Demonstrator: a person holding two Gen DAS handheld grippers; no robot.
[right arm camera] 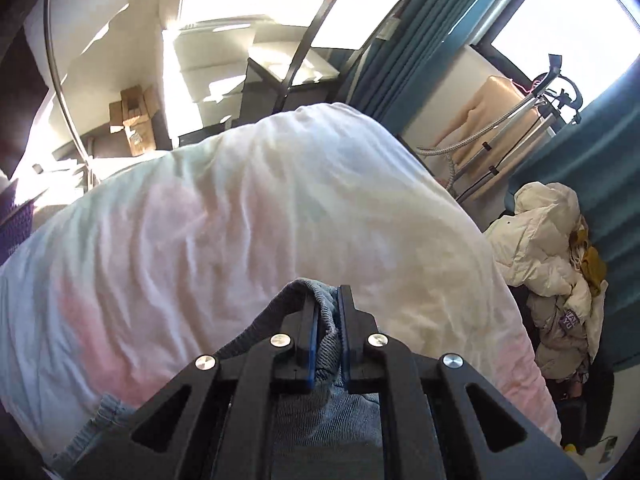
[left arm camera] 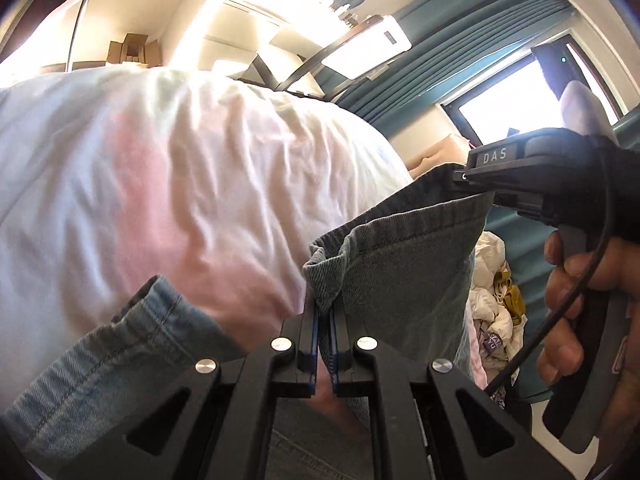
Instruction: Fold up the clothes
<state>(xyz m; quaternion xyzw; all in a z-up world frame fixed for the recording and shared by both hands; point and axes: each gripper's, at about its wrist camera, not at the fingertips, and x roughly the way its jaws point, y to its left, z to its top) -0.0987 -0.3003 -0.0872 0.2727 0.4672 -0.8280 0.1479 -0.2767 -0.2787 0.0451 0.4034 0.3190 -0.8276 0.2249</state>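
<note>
The grey-blue denim garment (left arm camera: 400,264) hangs above the white rumpled bed sheet (left arm camera: 160,184), its hem stretched between both claws. Left claw (left arm camera: 324,320) clamps one corner; right claw (right arm camera: 330,320) clamps bunched fabric. Cream clothing pile (right arm camera: 548,248) lies far right.

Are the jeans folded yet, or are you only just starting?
Only starting. Done: both grippers have grabbed the denim garment. The left gripper pinches one corner of its hem and the right gripper pinches another bunch, jaws shut on the cloth. In hand: it hangs between them above the white bedding. Left: no fold shows yet, and more clothes wait in a pile.
</note>
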